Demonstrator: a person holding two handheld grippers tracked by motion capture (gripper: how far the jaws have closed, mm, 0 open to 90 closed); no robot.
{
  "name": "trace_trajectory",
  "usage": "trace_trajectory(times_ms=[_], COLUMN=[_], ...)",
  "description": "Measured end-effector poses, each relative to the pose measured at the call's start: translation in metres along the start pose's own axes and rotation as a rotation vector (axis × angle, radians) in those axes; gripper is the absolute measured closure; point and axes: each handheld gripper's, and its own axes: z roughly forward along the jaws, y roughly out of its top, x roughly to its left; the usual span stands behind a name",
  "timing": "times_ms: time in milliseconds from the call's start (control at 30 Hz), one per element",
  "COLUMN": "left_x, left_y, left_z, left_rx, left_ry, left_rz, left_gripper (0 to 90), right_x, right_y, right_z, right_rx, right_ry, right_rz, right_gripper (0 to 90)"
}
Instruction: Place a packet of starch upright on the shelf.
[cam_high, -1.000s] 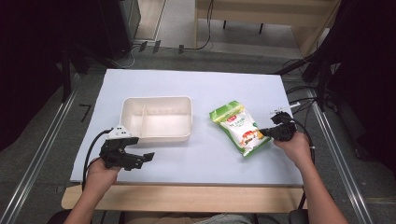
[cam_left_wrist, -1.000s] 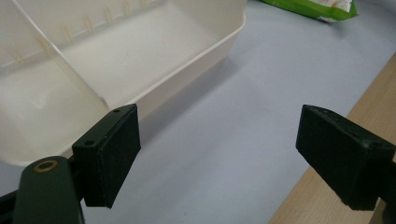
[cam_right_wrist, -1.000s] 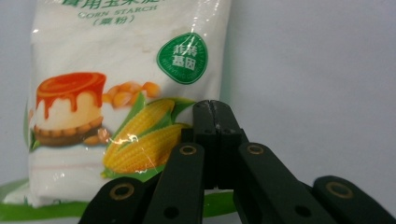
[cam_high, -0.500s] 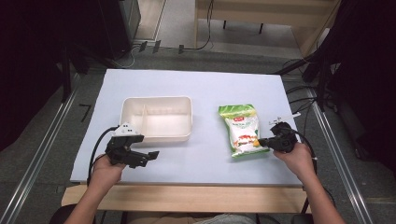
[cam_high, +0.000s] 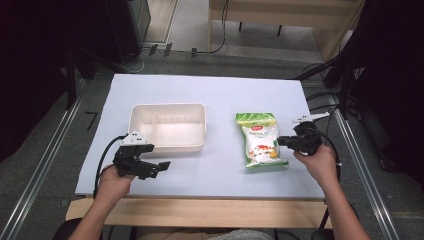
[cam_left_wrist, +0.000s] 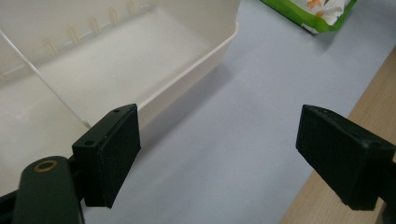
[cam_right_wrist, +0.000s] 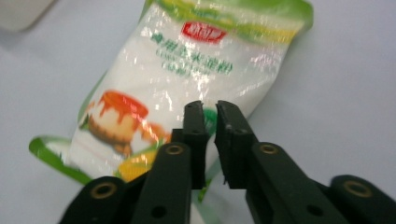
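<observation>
black claws (cam_right_wrist: 208, 135), brass screws, trailing black cables.

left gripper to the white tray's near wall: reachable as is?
Probably yes. The left gripper has its jaws wide open with nothing between them, and the white tray sits just beyond it. Bare table lies between, and the snack bag is off to the side.

A pale blue counter (cam_high: 200, 90) with a light wooden front edge stands on grey floor (cam_high: 45, 165). At twelve o'clock sits wooden furniture (cam_high: 270, 20), cables (cam_high: 200, 50) trailing nearby. Dark equipment looms at ten o'clock and three o'clock.
</observation>
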Motion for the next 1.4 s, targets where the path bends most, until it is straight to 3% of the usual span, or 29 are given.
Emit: trace_trajectory(times_ms=[167, 300, 333, 467, 533, 700, 867, 933, 1033, 1067, 1133, 1400], left_x=[0.000, 0.001, 0.001, 0.000, 0.000, -0.001, -0.001, -0.001, -0.001, -0.001, -0.001, -0.001], left_y=[0.000, 0.000, 0.000, 0.000, 0.000, -0.001, 0.000, 0.000, 0.000, -0.001, -0.001, 0.000], left_z=[0.000, 0.000, 0.000, 0.000, 0.000, 0.001, 0.002, 0.001, 0.001, 0.001, 0.001, 0.001], left_rx=[0.004, 0.008, 0.008, 0.002, 0.003, 0.008, 0.009, 0.008, 0.009, 0.009, 0.009, 0.007], left_ry=[0.000, -0.002, 0.000, 0.002, 0.000, 0.006, 0.005, 0.003, 0.004, 0.003, 0.003, 0.004], left_rz=[0.000, 0.001, -0.002, -0.001, 0.000, 0.008, 0.010, 0.011, 0.009, 0.009, 0.010, 0.008], left_gripper=[14.7, 14.7, 14.7, 14.7, 14.7, 14.7, 14.6, 14.7, 14.7, 14.7, 14.7, 14.7], right_x=[-0.008, -0.015, -0.021, -0.027, -0.032, -0.038, -0.042, -0.043, -0.045, -0.043, -0.042, -0.031], right_y=[0.017, 0.025, 0.029, 0.033, 0.036, 0.040, 0.041, 0.040, 0.039, 0.040, 0.040, 0.041], right_z=[0.012, 0.022, 0.027, 0.035, 0.043, 0.058, 0.073, 0.075, 0.084, 0.084, 0.085, 0.087], right_rx=[-0.012, -0.022, -0.021, -0.025, -0.011, 0.016, 0.033, 0.038, 0.049, 0.051, 0.054, 0.063], right_ry=[-0.012, -0.035, -0.029, -0.025, -0.021, -0.042, -0.008, -0.004, 0.086, 0.099, 0.114, 0.063], right_rz=[0.031, 0.044, 0.069, 0.104, 0.126, 0.127, 0.163, 0.167, 0.206, 0.199, 0.197, 0.153], right_gripper=[74.0, 61.1, 55.2, 47.1, 44.6, 37.5, 31.1, 30.9, 32.6, 37.5, 36.8, 50.7])
